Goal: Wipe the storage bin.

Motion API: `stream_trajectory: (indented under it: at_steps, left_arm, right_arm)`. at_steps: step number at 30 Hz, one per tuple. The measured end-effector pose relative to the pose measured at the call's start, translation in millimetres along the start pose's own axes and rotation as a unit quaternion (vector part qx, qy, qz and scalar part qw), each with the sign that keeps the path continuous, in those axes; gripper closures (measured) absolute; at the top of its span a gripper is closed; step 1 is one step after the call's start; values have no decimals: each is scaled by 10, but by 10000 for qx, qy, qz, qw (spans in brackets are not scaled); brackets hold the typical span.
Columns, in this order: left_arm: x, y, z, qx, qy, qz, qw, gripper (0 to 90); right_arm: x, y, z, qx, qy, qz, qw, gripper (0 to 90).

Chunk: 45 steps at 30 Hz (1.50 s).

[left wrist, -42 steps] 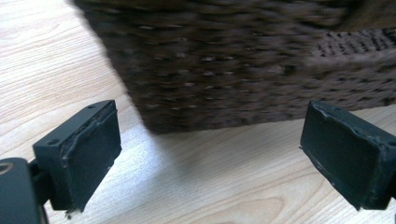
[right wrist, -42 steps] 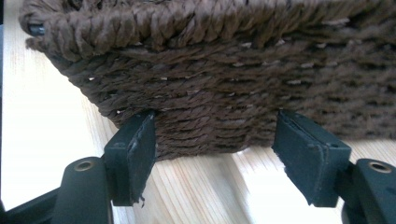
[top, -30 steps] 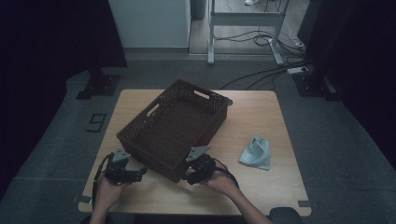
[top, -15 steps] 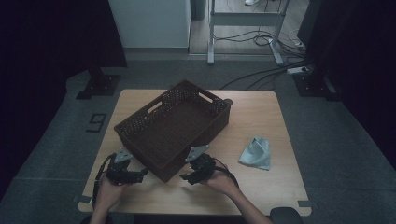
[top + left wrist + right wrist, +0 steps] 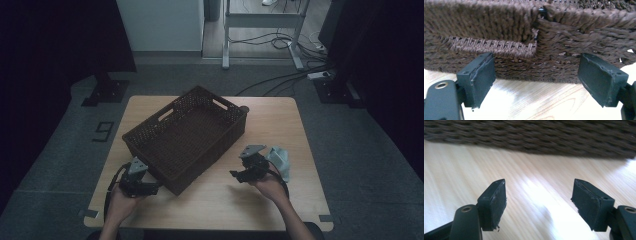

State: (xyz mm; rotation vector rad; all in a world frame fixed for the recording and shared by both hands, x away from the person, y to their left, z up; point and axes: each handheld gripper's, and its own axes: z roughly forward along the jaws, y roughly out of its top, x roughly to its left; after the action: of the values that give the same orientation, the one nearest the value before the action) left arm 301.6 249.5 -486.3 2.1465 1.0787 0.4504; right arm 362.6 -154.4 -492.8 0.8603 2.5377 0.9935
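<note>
One black marking shaped like the digit 9 [image 5: 103,131] is lying on the grey floor [image 5: 60,150] just left of the wooden table [image 5: 280,120], and no other text, label, brand or sign is showing legibly.

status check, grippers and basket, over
Left gripper open at the basket corner, jaws just closing, nothing gripped. Right gripper open over bare table. Cloth beside right hand, nothing blocking.

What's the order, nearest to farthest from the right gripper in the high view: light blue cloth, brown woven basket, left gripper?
From the right gripper:
1. Light blue cloth, beside it near the table's right edge.
2. Brown woven basket, centre-left.
3. Left gripper, at the basket's near corner.
</note>
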Motion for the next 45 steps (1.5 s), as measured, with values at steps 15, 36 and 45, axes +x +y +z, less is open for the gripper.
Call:
stream_trajectory:
  at_steps: [15, 36, 45]
  left_arm:
    - [43, 216, -404, -339, 68, -55, 9994, 111]
    - [-226, 561, 27, 151, 8, 226, 9996, 9]
    - [-298, 435, -108, 71, -198, 128, 9997, 4]
  right_arm:
    - [-328, -239, -259, 6, -359, 456, 9983, 270]
    - [-682, -508, -548, -100, -916, 990, 9908, 252]
    - [-746, -605, -466, 107, -999, 1041, 9895, 253]
